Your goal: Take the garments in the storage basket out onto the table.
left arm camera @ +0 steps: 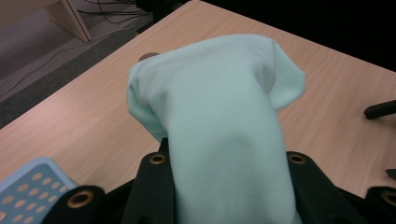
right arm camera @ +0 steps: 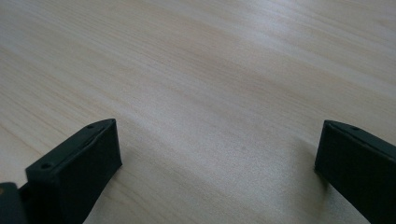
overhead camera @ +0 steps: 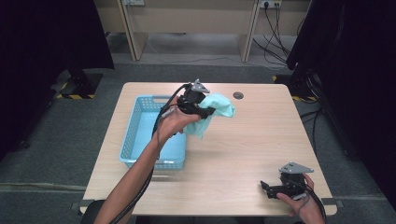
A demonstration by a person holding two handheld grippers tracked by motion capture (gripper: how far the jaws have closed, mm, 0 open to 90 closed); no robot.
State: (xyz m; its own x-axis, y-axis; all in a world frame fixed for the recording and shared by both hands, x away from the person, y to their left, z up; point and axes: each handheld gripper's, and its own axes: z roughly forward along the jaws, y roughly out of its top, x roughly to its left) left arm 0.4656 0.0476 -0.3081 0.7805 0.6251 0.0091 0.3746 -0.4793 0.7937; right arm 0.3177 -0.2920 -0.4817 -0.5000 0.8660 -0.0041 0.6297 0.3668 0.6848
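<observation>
Left hand-held gripper (overhead camera: 211, 111) is raised above the worktop (overhead camera: 243, 149), near the far edge, just right of the blue basket (overhead camera: 140, 135). Its jaws are pressed together on a mint-green cloth (overhead camera: 217, 109), which is bunched between them and lifted clear of the surface. In the left gripper view the cloth (left arm camera: 219, 126) rises out of the jaws as a rounded fold and drapes forward over the wood; a corner of the perforated basket (left arm camera: 32, 184) appears at lower left. In the high view part of the cloth hangs below the gripper, beside the basket's right wall, while the rest bulges out to the right.

Blue basket sits on the left half of the worktop, long side running away from the person; the forearm crosses over its near right corner.

Right hand-held gripper (overhead camera: 267, 188) rests low at the near right corner of the worktop, well apart from the cloth, pointing left. Its jaws are spread wide with nothing between them; the right gripper view shows bare wood grain (right arm camera: 210, 93) between the two black jaws.
</observation>
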